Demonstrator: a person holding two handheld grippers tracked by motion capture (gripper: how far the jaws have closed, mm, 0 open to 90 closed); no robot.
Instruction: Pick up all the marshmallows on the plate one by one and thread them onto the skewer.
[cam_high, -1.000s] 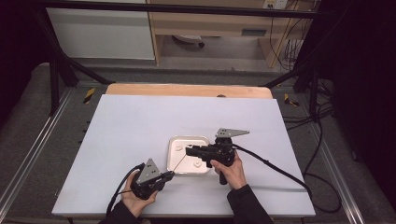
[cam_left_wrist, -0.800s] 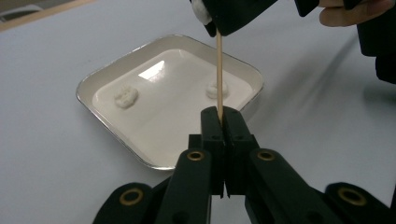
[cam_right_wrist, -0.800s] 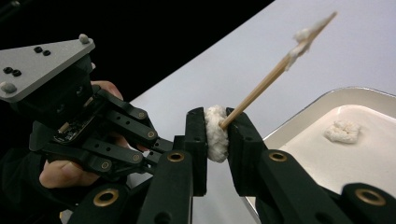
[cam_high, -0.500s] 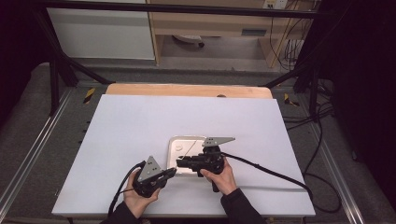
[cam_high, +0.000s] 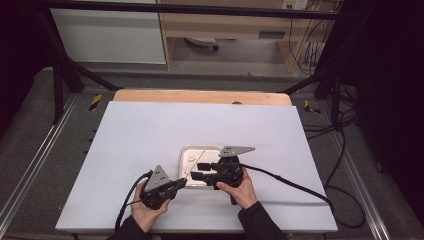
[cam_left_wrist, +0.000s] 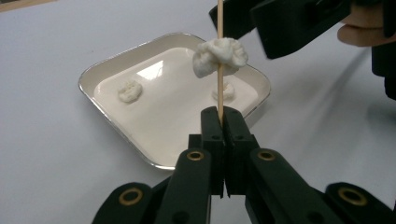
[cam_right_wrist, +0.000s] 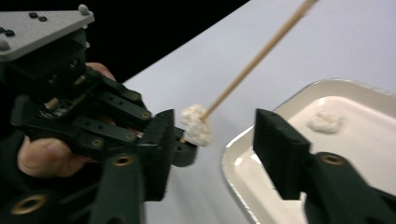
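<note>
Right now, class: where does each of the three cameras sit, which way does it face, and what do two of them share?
High view: above the table's near edge, looking forward and down; both forearms show.
Left gripper view: on the left gripper, facing the thin wooden skewer with its white dough lump; jaws shut on the skewer.
Right gripper view: on the right gripper, jaws just opening around that lump.
Shared: the shallow white square tray.
</note>
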